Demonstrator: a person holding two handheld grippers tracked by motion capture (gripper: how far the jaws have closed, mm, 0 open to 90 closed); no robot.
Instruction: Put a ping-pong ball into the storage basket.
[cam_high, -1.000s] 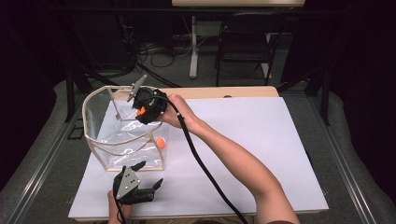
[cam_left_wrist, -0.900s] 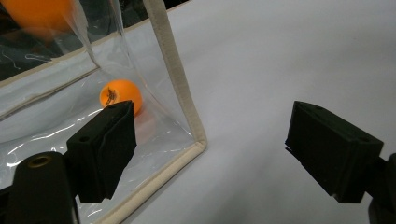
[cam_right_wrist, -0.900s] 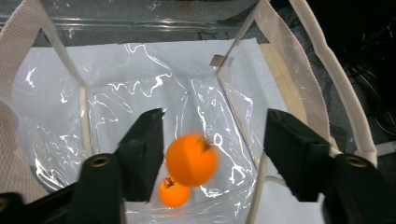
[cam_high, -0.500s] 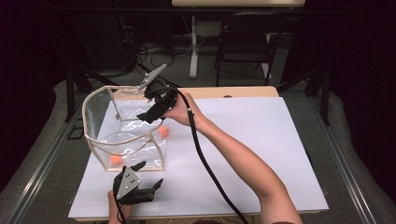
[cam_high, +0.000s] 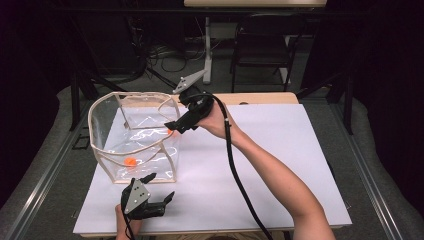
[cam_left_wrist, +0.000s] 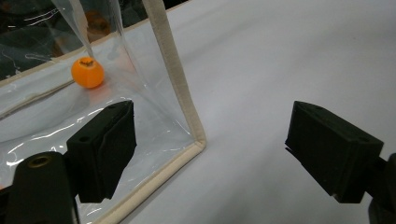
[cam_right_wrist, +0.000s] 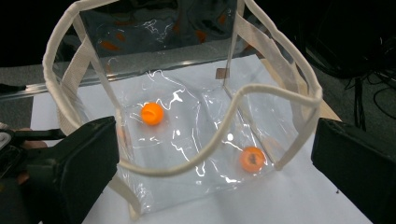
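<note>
Right gripper, at frame centre beside the clear bag, had just spread its jaws wide with nothing between them, a second orange ball now lay inside with the first, so that drop looked done; left gripper, lower left, sat open and empty.

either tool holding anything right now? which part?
Nothing held. Right tool has just opened, empty, beside the clear bag; both orange balls lie inside. Left tool is open, empty.

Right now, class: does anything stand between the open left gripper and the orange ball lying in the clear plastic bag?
Yes. The clear plastic bag's transparent side wall stands between the left gripper and the orange ball.
</note>
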